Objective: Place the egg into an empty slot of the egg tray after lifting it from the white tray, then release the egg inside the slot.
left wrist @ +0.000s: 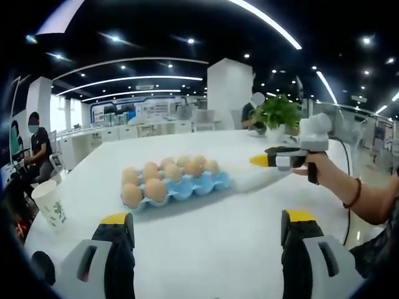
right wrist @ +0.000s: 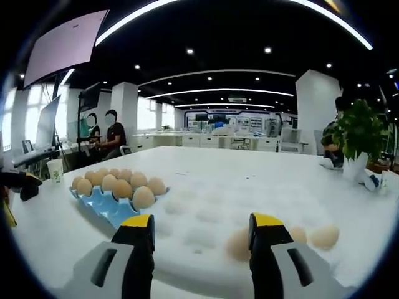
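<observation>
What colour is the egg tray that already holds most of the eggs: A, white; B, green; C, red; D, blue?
D. The egg tray under the cluster of brown eggs is light blue, seen in the left gripper view and again in the right gripper view.

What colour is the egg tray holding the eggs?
Light blue egg tray, clearest in the left gripper view.

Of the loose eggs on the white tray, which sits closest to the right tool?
The egg just left of the right tool's right finger, partly hidden behind it. The other two eggs lie farther right on the white tray, clear of the open jaws.
</observation>
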